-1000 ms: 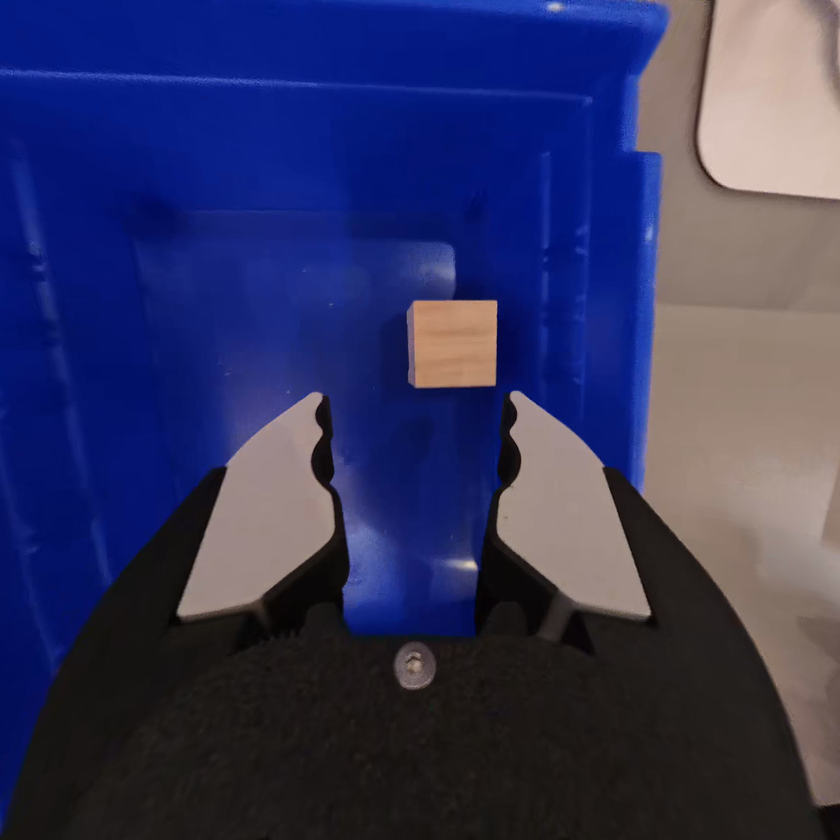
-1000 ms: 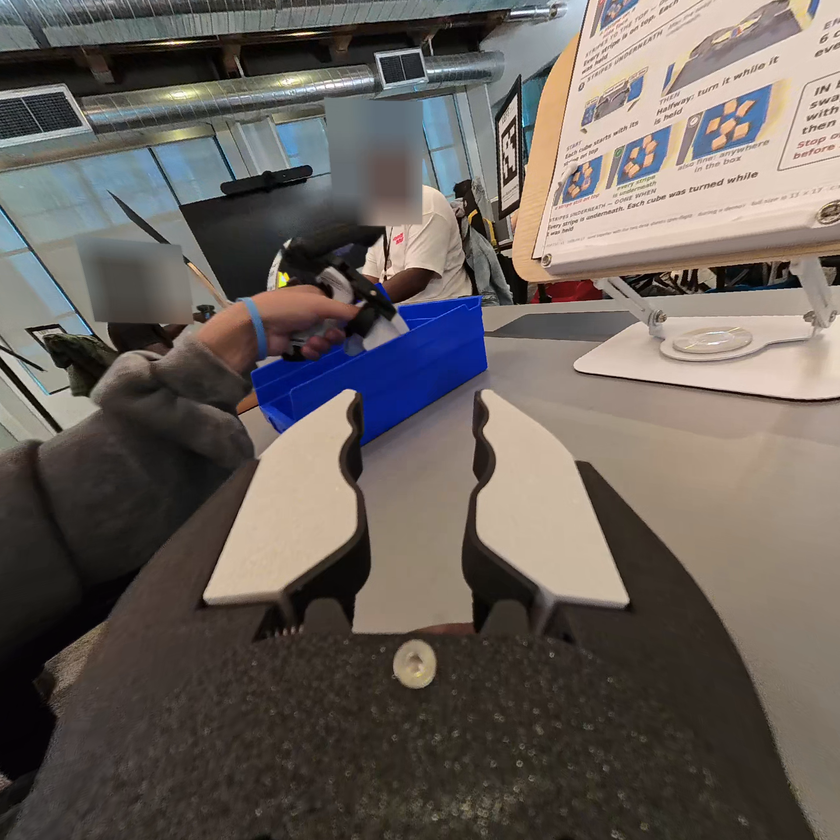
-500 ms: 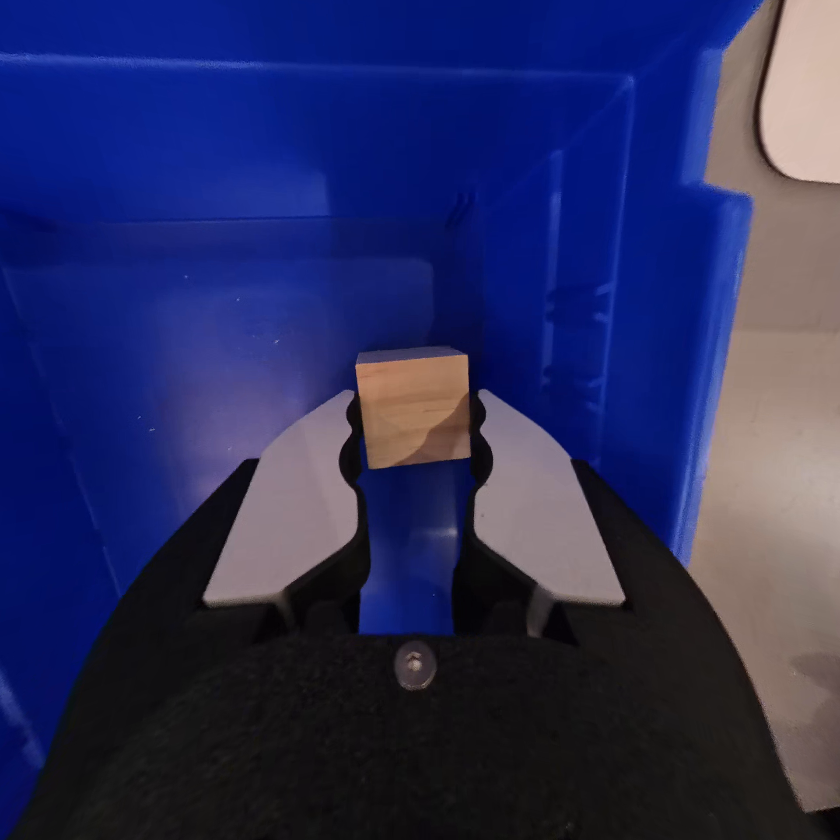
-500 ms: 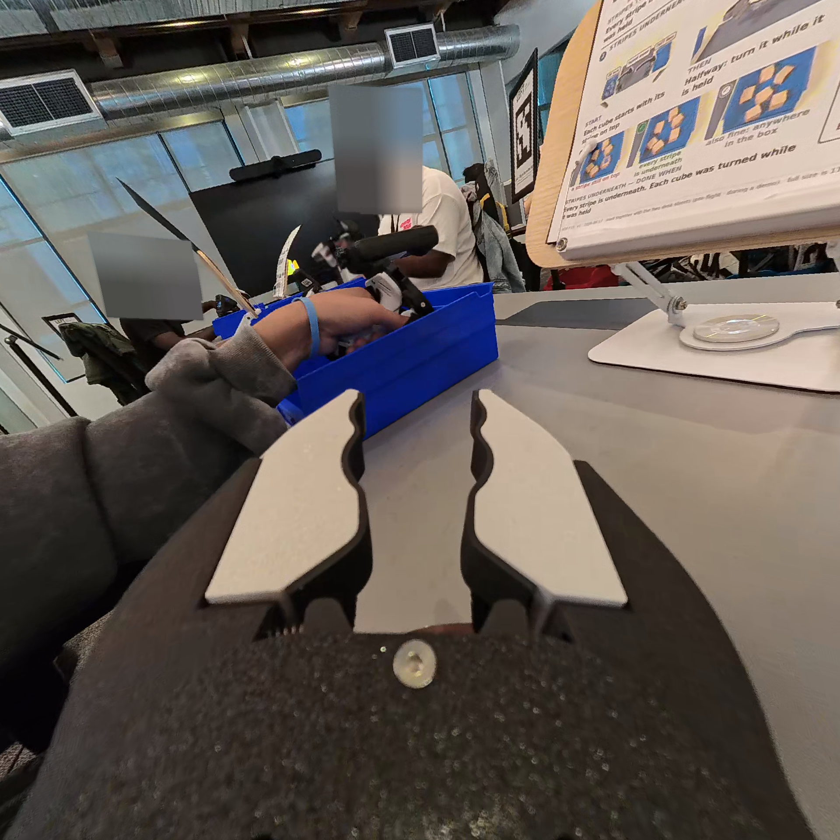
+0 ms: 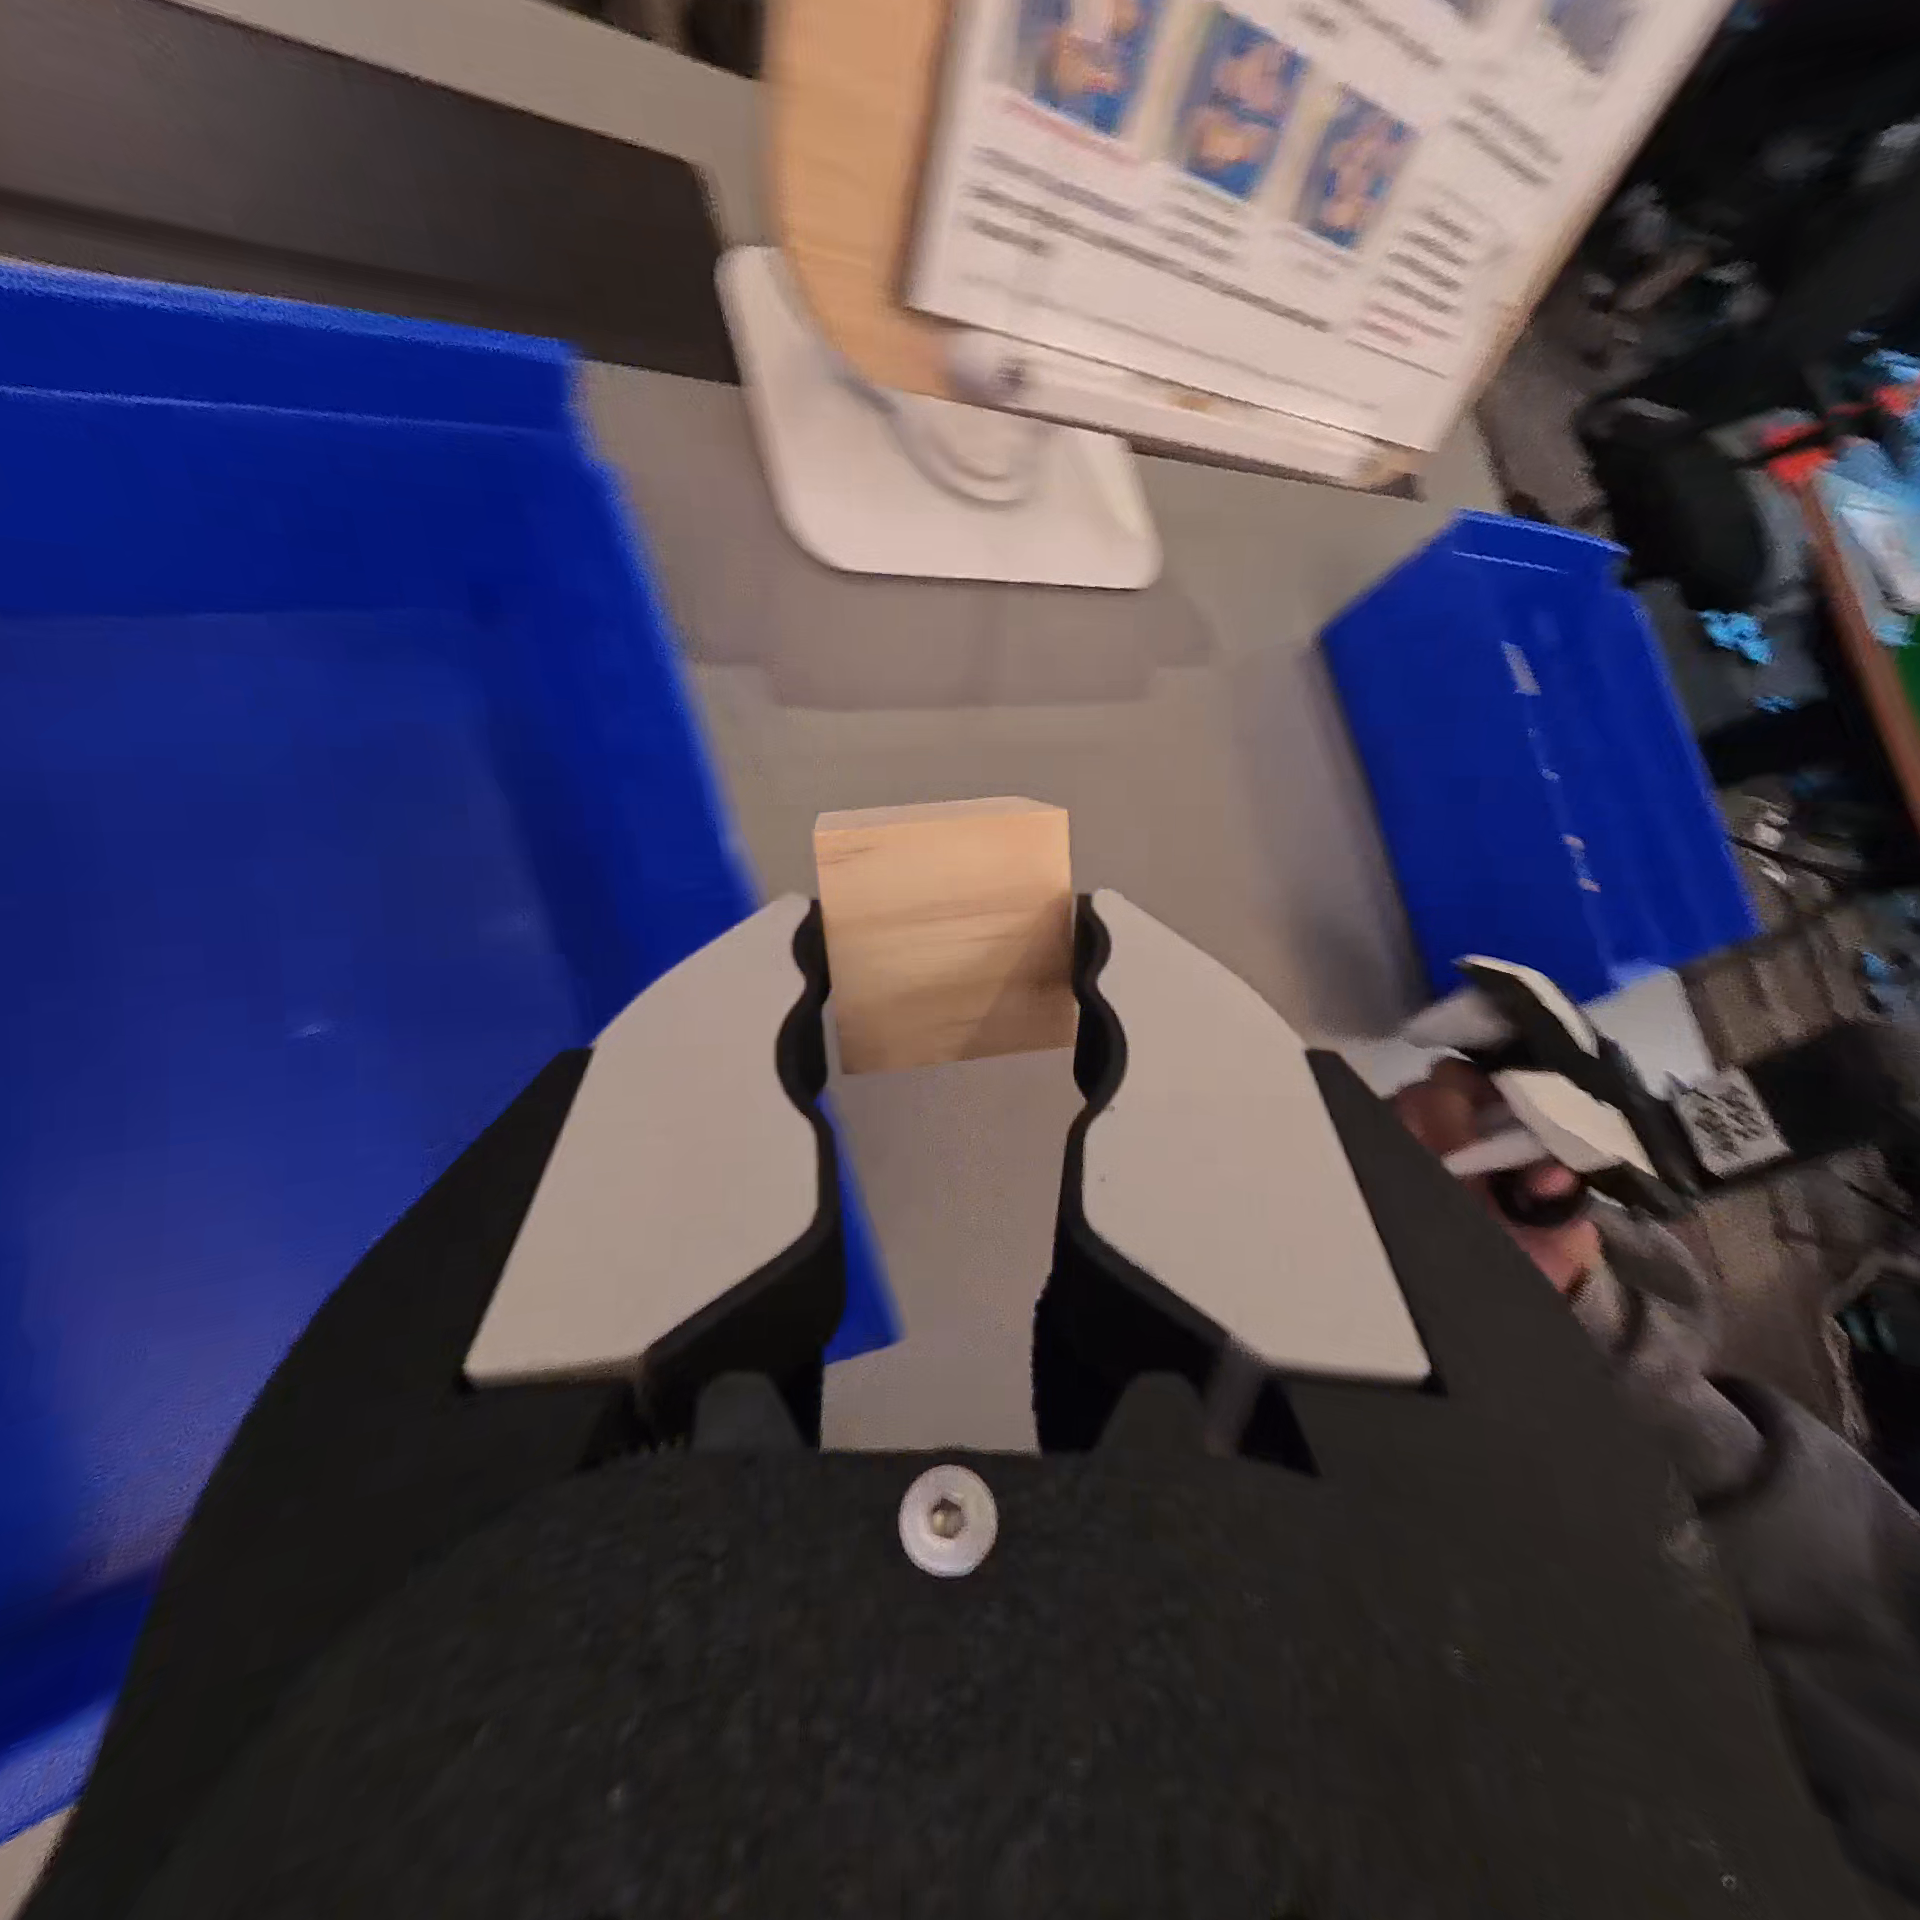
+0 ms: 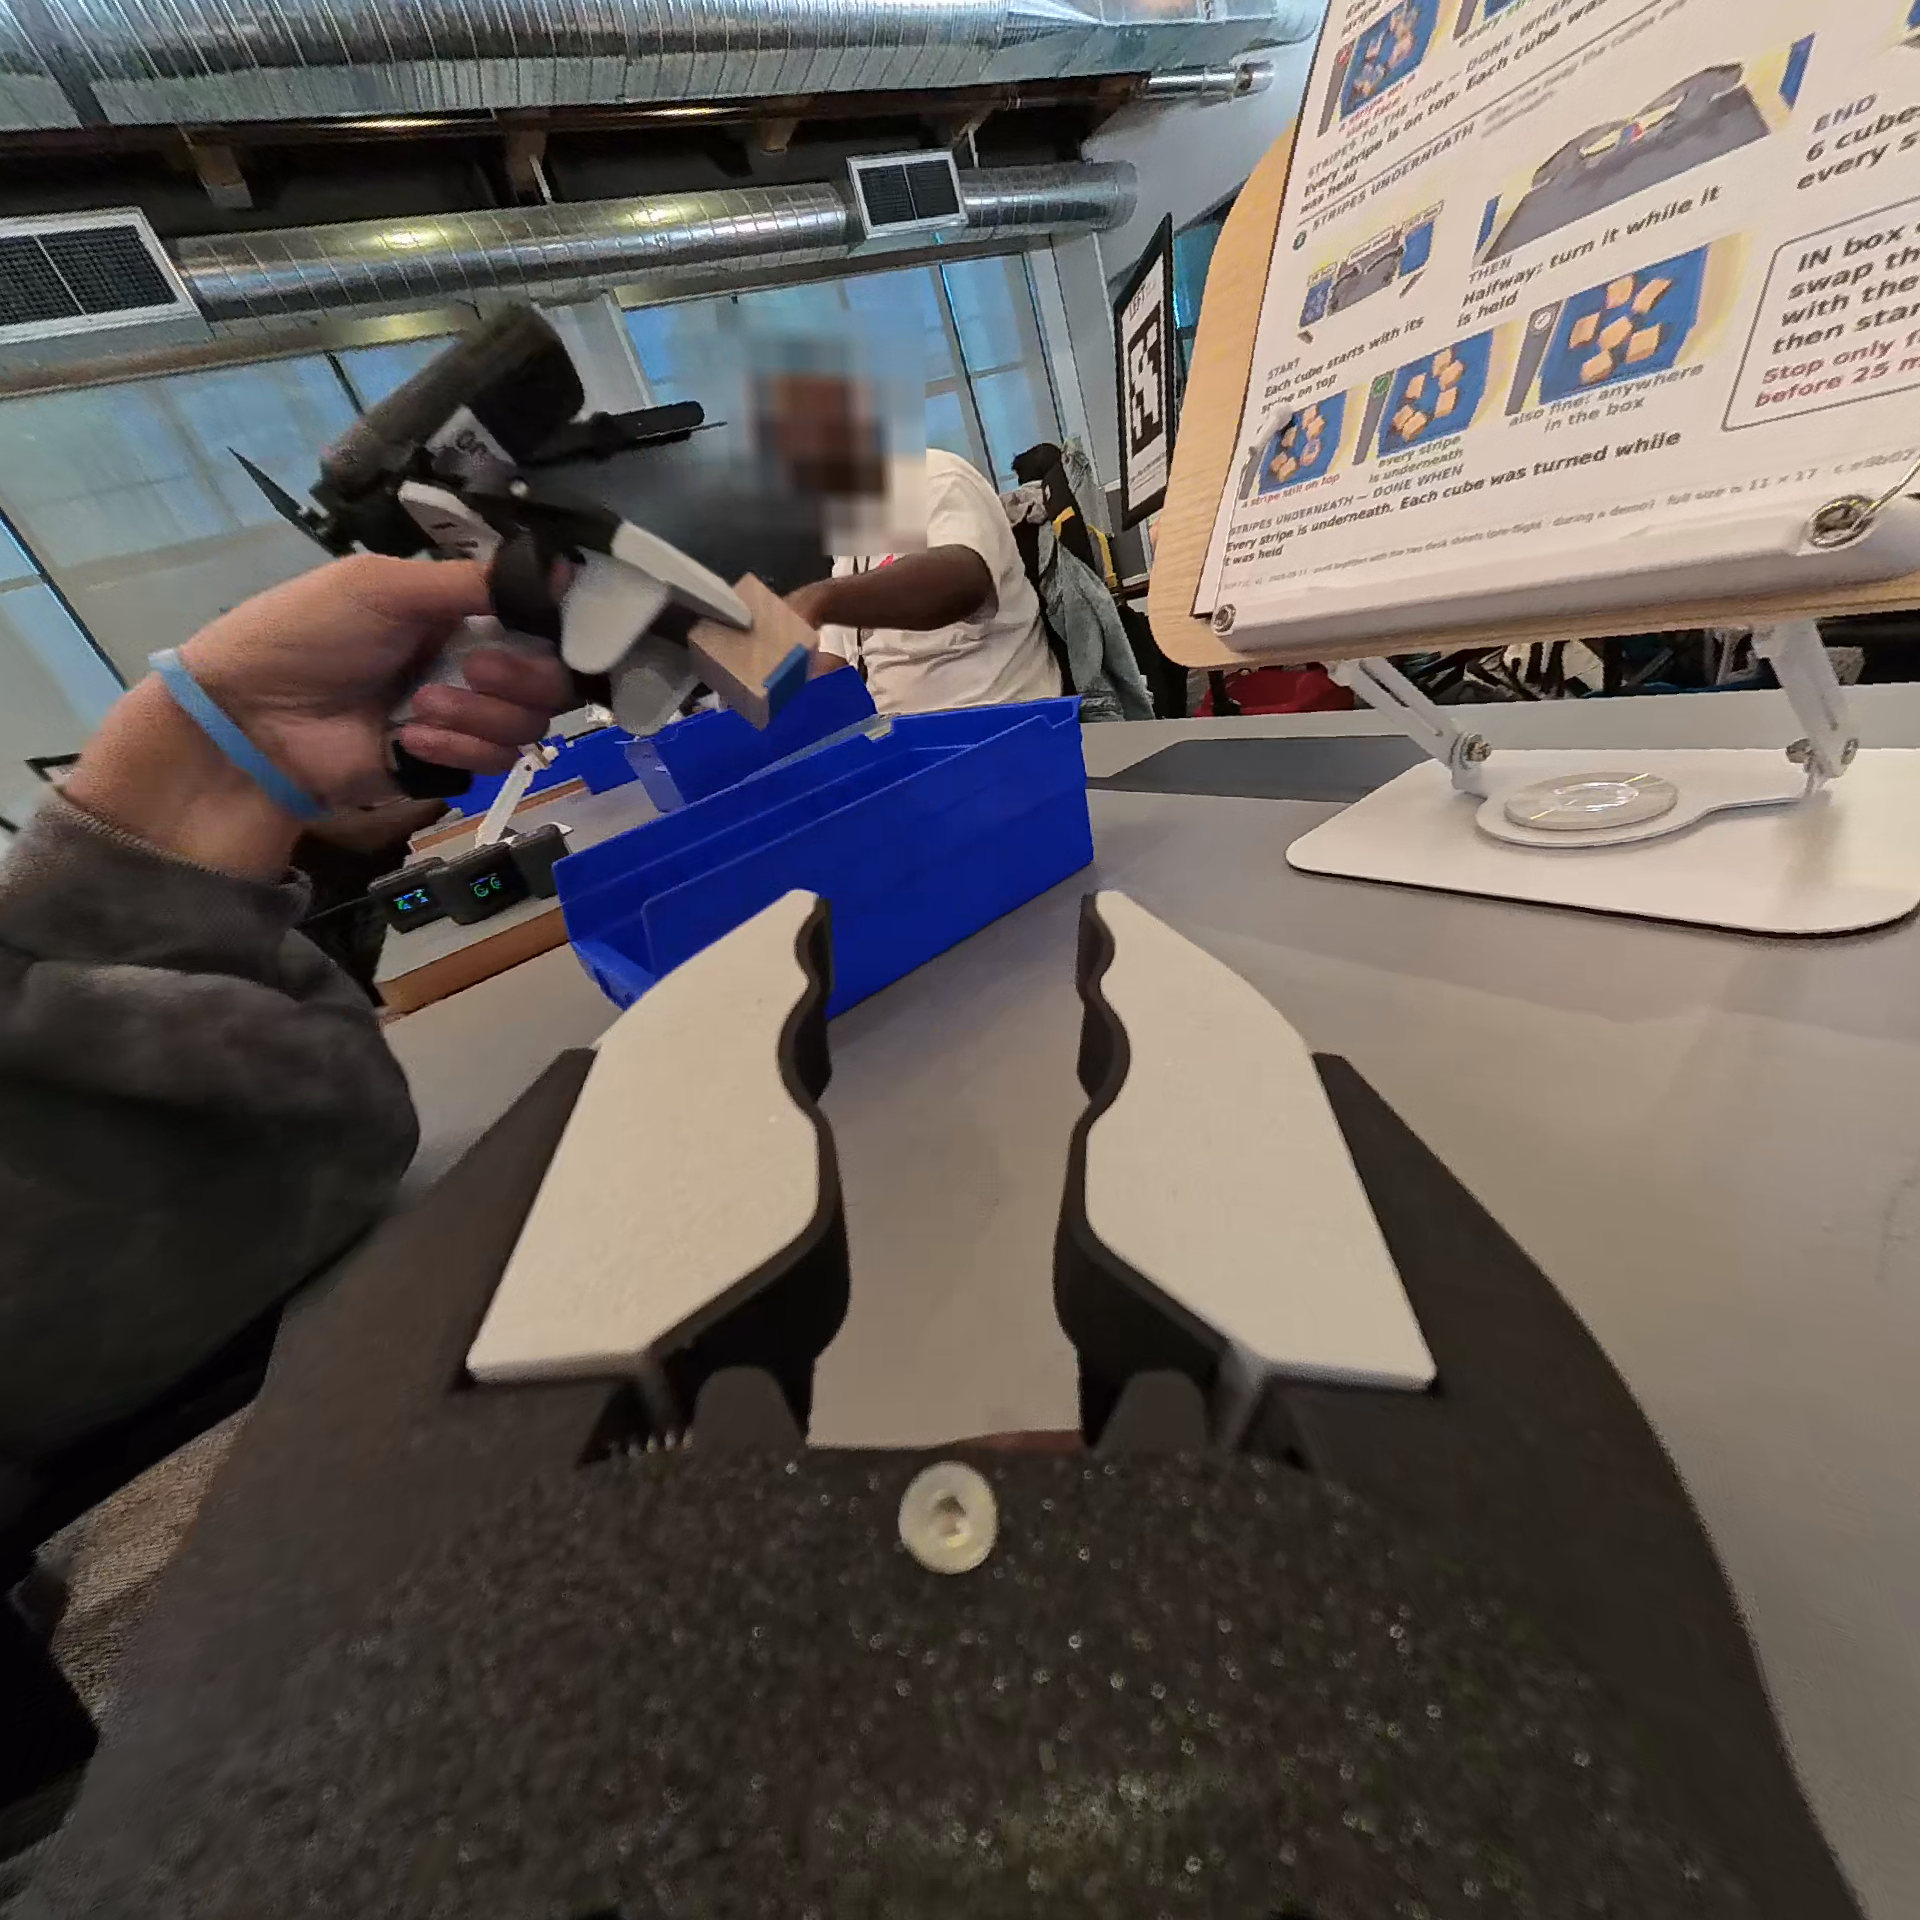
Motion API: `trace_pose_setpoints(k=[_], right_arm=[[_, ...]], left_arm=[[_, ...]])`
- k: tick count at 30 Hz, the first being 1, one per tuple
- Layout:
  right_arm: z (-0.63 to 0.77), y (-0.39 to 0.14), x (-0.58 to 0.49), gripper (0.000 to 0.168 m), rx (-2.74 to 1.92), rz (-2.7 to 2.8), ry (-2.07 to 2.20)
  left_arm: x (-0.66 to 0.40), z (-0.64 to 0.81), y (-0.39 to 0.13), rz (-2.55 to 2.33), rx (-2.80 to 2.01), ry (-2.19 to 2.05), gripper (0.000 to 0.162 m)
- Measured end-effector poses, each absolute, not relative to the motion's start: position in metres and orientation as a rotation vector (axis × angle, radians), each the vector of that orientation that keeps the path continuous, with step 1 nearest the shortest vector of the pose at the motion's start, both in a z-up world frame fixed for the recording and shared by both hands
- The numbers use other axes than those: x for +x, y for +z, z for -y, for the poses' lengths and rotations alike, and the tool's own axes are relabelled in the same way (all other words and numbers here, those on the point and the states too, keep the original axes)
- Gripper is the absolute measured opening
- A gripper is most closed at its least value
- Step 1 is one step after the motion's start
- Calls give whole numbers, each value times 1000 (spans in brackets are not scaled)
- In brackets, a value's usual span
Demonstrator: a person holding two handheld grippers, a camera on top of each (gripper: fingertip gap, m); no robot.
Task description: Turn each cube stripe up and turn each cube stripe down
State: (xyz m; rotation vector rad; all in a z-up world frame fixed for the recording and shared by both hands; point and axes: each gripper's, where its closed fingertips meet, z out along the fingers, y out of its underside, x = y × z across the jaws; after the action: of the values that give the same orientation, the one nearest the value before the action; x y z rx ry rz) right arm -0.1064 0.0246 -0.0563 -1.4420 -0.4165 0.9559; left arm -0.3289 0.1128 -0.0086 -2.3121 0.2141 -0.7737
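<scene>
My left claw (image 5: pixel 945 977) pinches small pale wooden cube (image 5: pixel 943 935) above blue plastic bin (image 6: pixel 831 831), blue stripe (image 6: pixel 787 665) facing away; right claw (image 6: pixel 951 997), narrow and empty, sits at 4 o'clock.

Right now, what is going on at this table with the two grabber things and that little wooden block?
A person holds a two-finger gripper in each hand. The left gripper is shut on a wooden cube and holds it in the air above the blue bin. The right wrist view shows a blue stripe on the cube's lower far edge. The right gripper is open and empty, low over the grey table, near an instruction sheet on a stand.
</scene>
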Motion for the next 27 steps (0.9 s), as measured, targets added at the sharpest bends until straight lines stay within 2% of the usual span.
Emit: trace_pose_setpoints(k=[9,14,17,23,27], right_arm=[[-24,-60,-110,46,-1454,483,934],[-16,-47,-107,54,-1439,608,978],[-11,-34,-103,59,-1426,703,1015],[-19,-7,-86,72,-1373,748,786],[-15,0,-93,73,-1330,799,677]], left_arm=[[-165,-68,-4,-486,-2135,-1361,44],[-129,-35,25,-430,-1954,-1969,44],[-122,-19,35,-404,-1886,-2190,44],[-115,-10,36,-373,-1841,-2367,44],[-110,-6,30,-375,-1862,-2381,44]])
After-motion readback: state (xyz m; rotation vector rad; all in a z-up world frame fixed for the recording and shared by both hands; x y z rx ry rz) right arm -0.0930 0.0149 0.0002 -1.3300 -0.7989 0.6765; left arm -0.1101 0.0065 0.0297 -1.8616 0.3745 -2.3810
